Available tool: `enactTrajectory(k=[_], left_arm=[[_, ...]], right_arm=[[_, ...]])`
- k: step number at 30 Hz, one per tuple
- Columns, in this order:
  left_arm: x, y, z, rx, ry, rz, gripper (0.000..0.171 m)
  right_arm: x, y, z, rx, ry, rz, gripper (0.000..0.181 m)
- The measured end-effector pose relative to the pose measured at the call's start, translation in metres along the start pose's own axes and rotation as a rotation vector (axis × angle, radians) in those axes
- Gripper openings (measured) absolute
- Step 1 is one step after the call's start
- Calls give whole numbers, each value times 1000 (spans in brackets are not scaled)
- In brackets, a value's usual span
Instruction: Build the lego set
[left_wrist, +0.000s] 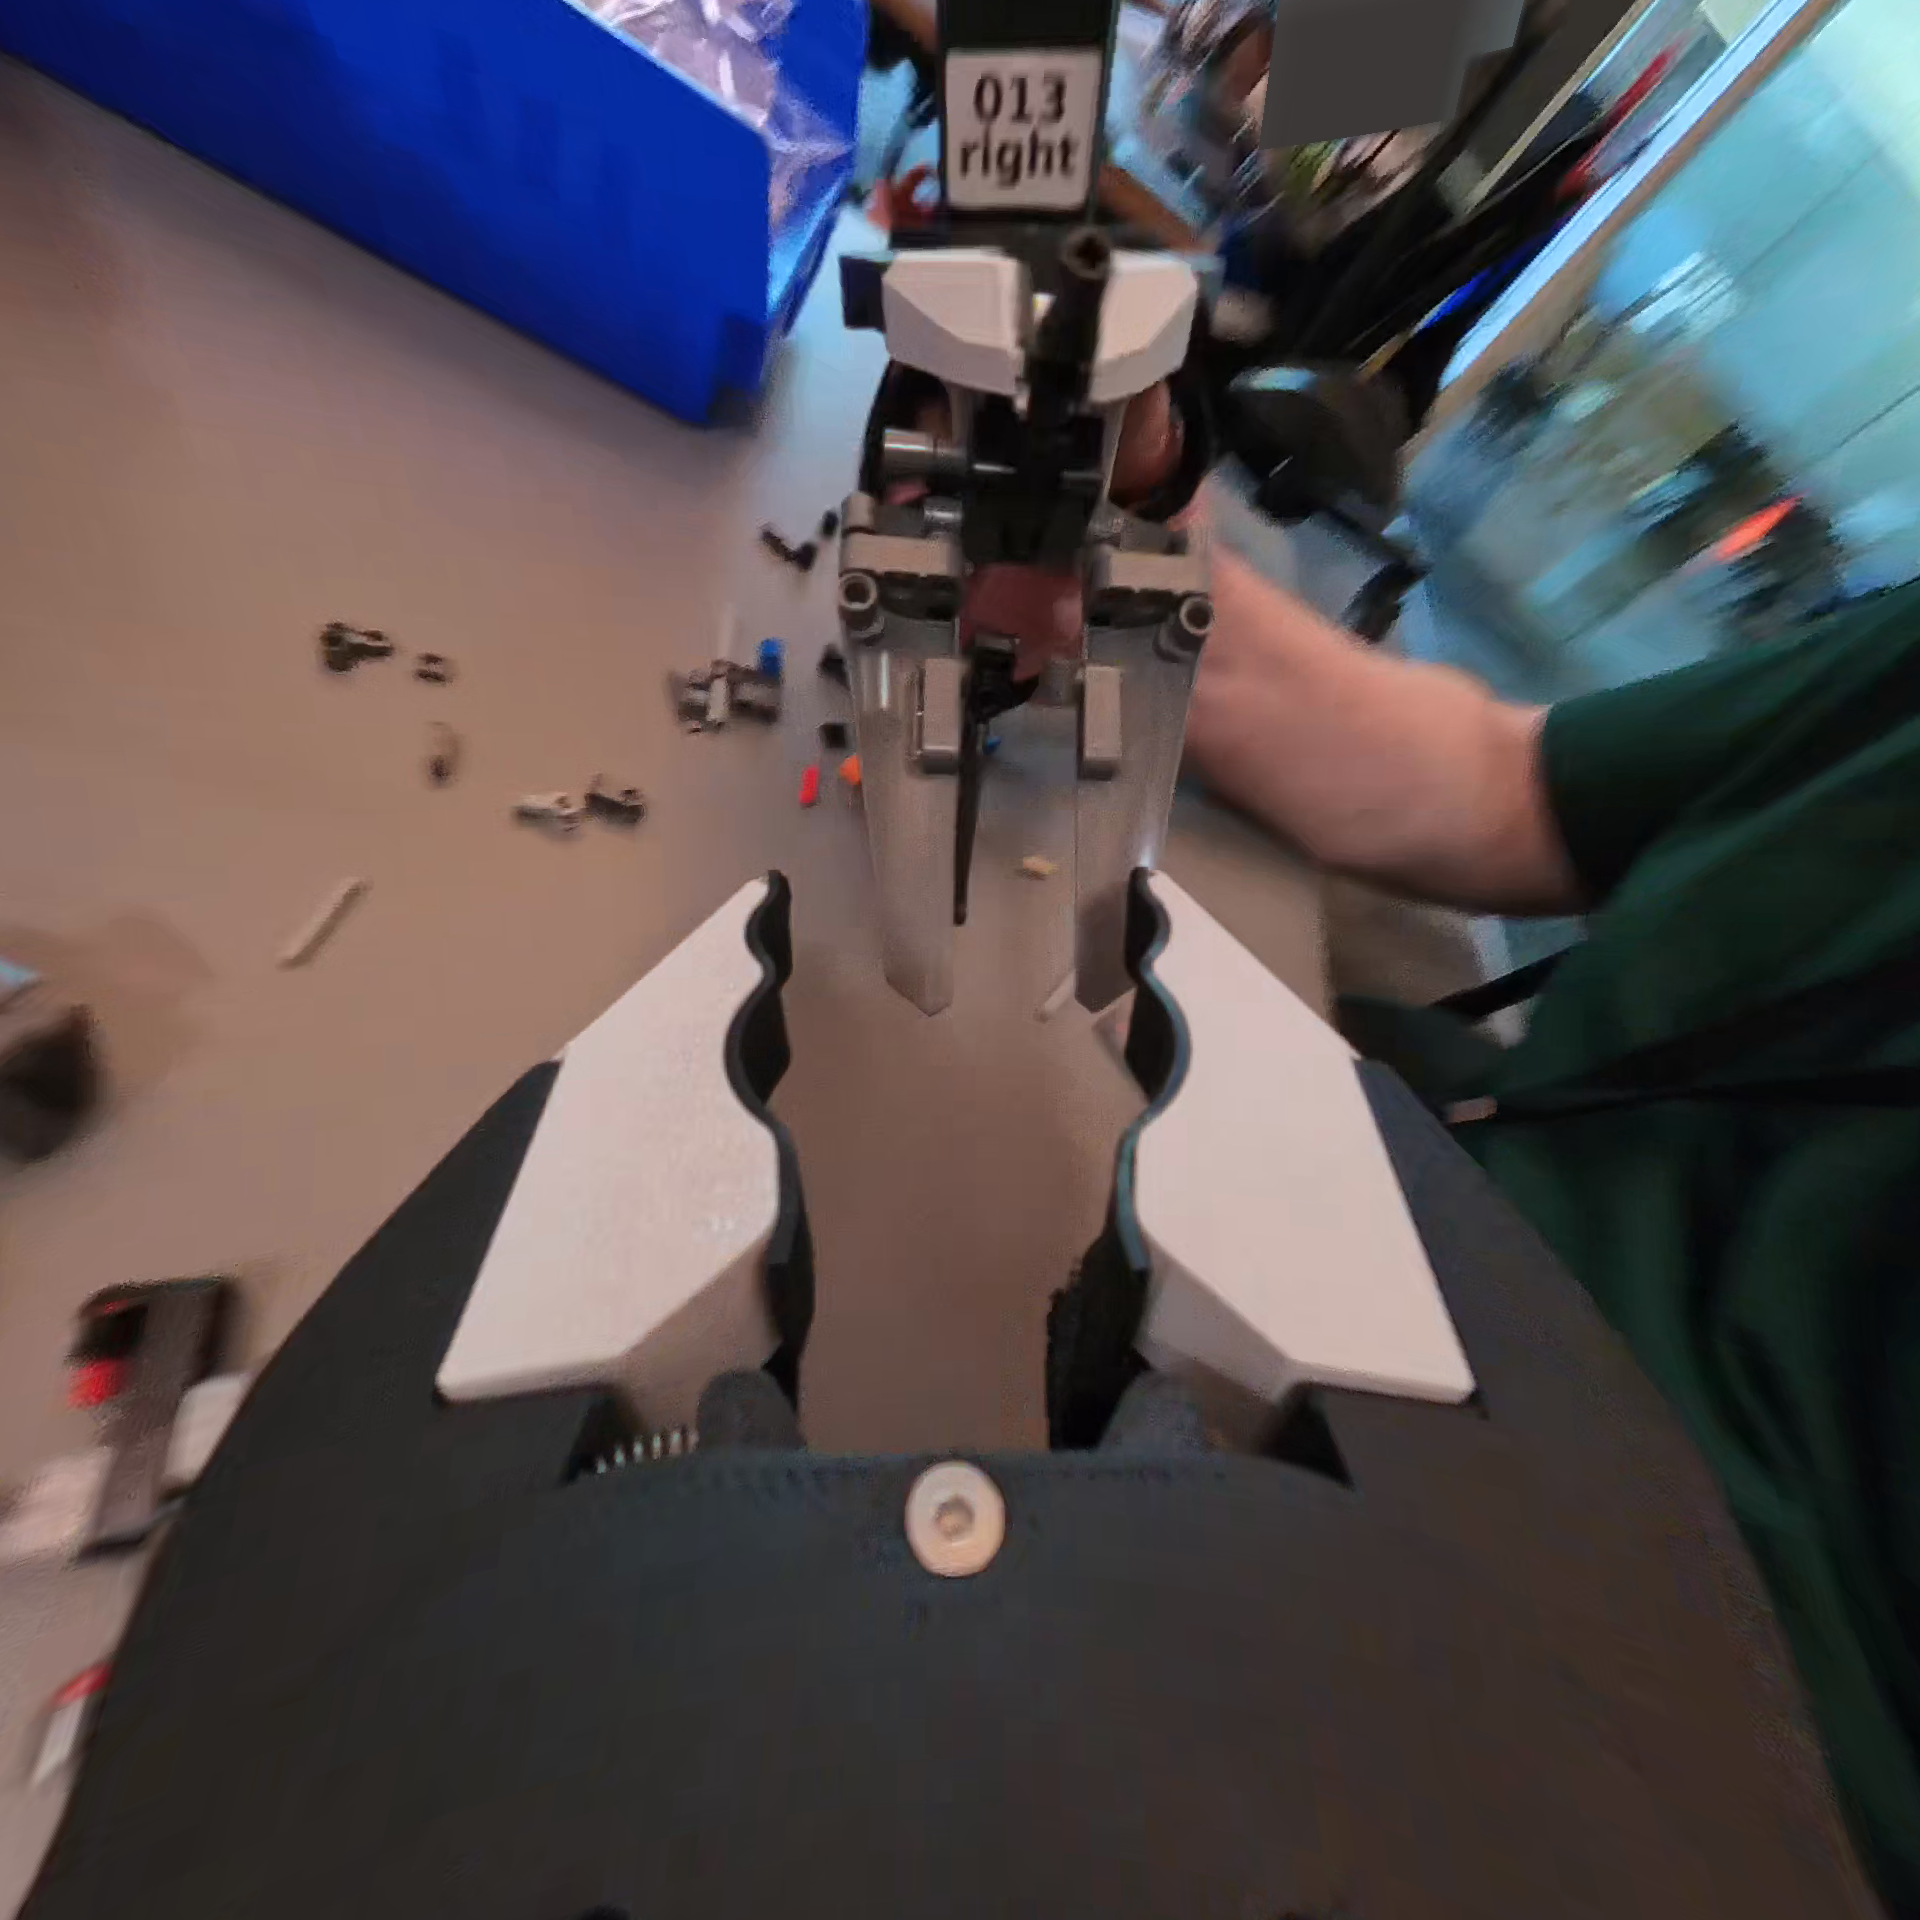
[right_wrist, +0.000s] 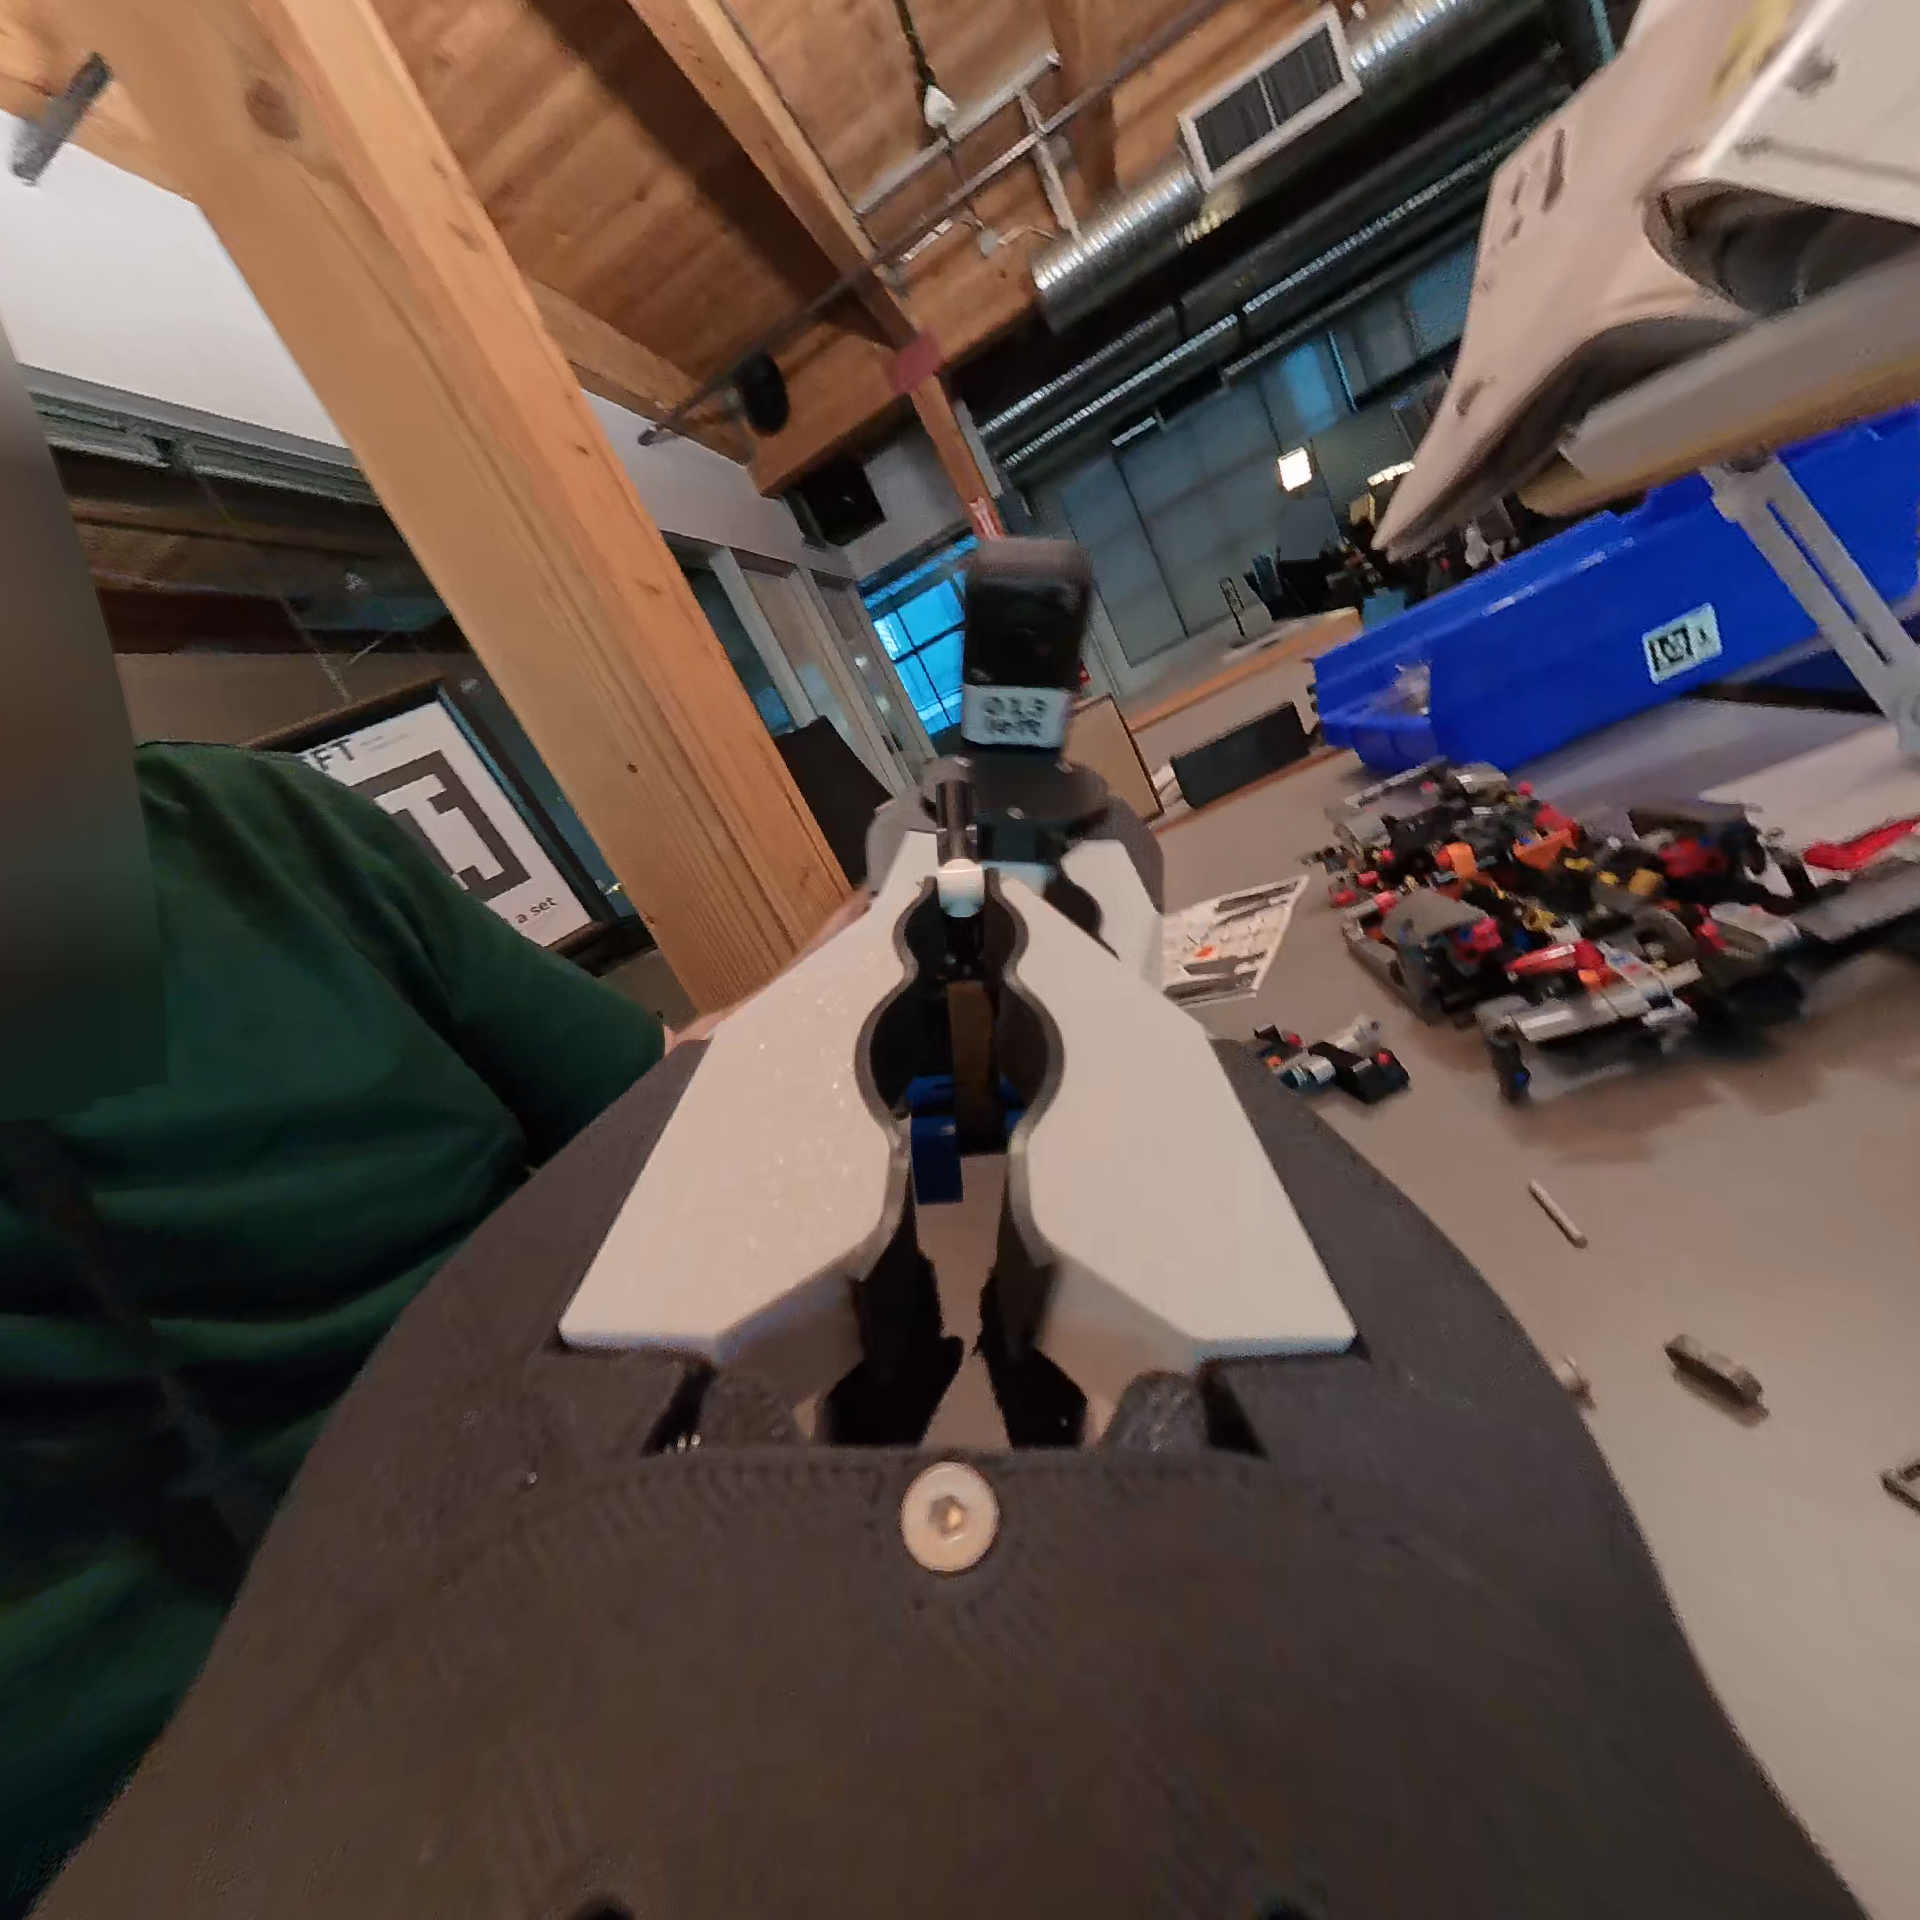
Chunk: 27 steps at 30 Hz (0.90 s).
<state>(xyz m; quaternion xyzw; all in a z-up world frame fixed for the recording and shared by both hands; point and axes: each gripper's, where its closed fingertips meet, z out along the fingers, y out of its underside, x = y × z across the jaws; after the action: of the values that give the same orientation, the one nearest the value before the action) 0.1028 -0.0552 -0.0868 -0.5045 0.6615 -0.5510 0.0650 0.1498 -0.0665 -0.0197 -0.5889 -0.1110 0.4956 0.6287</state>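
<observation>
Meanwhile, right gripper (right_wrist: 961, 899) sat nearly closed on a small white lego pin (right_wrist: 960, 890) at its tips; left gripper (left_wrist: 958, 904) gaped empty opposite, w/ lego car (right_wrist: 1558, 935) on table (right_wrist: 1558, 1507) to the right.

Industrial workshop: timber beams (right_wrist: 499, 436), exposed ductwork (right_wrist: 1132, 234), blue parts bins (right_wrist: 1538, 634).

Your left claw (left_wrist: 958, 940) and right claw (right_wrist: 961, 894) have white scalloped fingers on black bodies, each with one silver screw; your sleeve (left_wrist: 1714, 831) is dark green.
</observation>
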Motion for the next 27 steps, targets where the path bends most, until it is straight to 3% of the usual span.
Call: enactTrajectory(k=[4, 10, 17, 21, 27], left_arm=[[21, -5, 8, 82, 225, -113, 54], [31, -19, 7, 211, 364, -178, 15], [27, -24, 9, 285, 340, -205, 11], [22, -29, 5, 333, 301, -207, 8], [12, -37, 1, 429, 258, -234, 7]], right_arm=[[-15, -7, -2, 21, -60, -46, 5], [-27, -10, -4, 32, -131, -57, 4], [-21, -15, -6, 61, -107, -40, 6], [-13, -23, -11, 97, -43, -49, 26], [2, -34, -24, 115, 99, -94, 32]])
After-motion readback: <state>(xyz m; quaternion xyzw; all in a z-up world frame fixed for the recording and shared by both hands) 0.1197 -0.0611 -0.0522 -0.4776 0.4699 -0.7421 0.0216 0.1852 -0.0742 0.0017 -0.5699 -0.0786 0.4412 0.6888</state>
